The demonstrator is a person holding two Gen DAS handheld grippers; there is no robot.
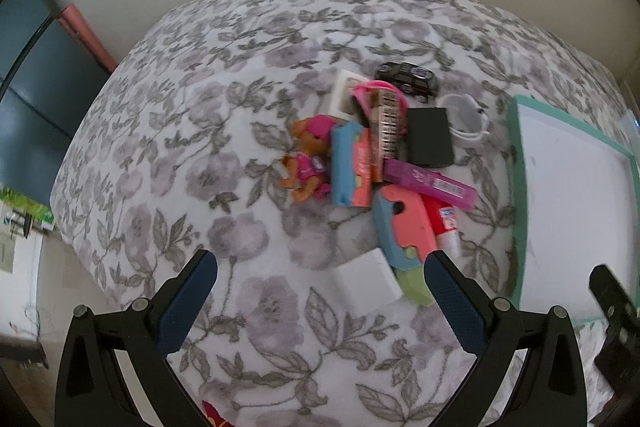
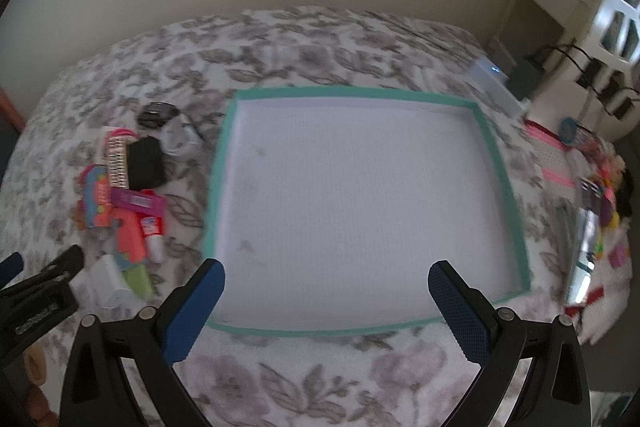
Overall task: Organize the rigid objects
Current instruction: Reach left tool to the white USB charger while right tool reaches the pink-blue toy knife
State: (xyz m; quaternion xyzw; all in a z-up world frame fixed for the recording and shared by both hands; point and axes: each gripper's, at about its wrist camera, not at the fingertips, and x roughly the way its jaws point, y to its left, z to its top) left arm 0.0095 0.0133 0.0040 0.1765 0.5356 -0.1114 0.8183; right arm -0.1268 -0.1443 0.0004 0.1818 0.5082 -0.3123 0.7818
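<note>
A heap of small objects lies on the flowered bedspread [image 1: 200, 131]: a teddy bear in pink [image 1: 306, 163], blue and coral foam pieces [image 1: 350, 165], a black box [image 1: 430, 142], a purple tube [image 1: 430, 183], a black toy car [image 1: 408, 77], a white block [image 1: 368, 281] and a white round thing [image 1: 460, 107]. My left gripper [image 1: 320, 281] hangs open just short of the white block. To the right lies a shallow white tray with a teal rim [image 2: 486, 143], empty. My right gripper [image 2: 326, 287] is open above the tray's near edge.
The heap [image 2: 128, 187] sits left of the tray in the right wrist view. A clutter of pink and colourful items [image 2: 600, 195] lies at the bed's right edge. A white device [image 2: 496, 83] and cables sit beyond it. Walls close the far side.
</note>
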